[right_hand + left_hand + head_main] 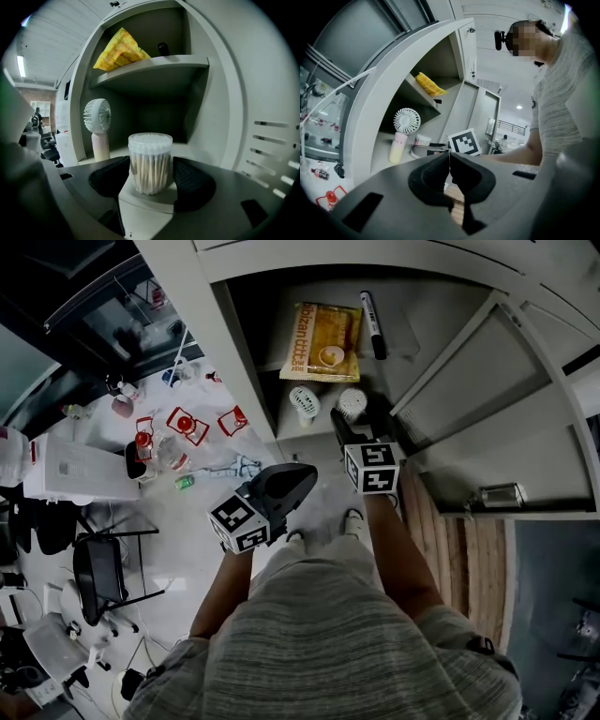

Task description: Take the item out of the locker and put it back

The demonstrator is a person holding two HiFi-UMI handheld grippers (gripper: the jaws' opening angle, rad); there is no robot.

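A clear round jar of cotton swabs (150, 161) stands on the lower shelf (197, 151) of the open locker. My right gripper (150, 174) is open, with one jaw on each side of the jar and neither pad squeezing it. From the head view the jar (352, 402) shows just ahead of the right gripper (354, 423). My left gripper (449, 164) is shut on nothing and held level outside the locker, at the left (298, 480). A small white handheld fan (97, 115) stands left of the jar.
The upper shelf holds a yellow snack packet (322, 341) and a black marker (373, 324). The locker door (487, 399) hangs open on the right. On the floor at the left are small bottles and red-framed items (187, 424), a white box (75, 470) and a chair (98, 573).
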